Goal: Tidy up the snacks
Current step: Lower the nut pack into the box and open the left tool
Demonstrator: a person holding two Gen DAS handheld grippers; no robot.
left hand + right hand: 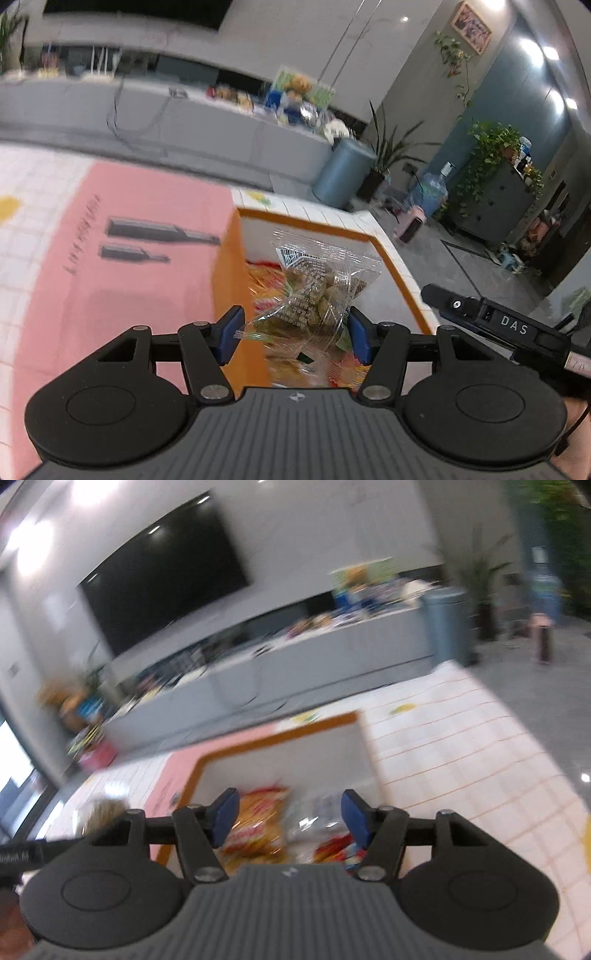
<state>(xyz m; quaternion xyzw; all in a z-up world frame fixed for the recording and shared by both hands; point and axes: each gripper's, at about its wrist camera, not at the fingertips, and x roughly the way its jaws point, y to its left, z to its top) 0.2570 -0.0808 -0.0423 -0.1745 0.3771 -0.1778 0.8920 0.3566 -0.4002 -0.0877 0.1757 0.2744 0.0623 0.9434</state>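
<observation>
In the left wrist view, the left gripper (293, 334) holds a clear snack packet (317, 291) of brownish pieces between its blue pads, low in the centre of the frame, above the orange-rimmed box (399, 273) on the tiled worktop (33, 240).

The right wrist view is blurred. The right gripper (290, 818) stands wide and holds nothing, above the same box (273, 738), where an orange-yellow packet (258, 823) lies at lower centre.

One box (391, 258), several snack packets (317, 291)
</observation>
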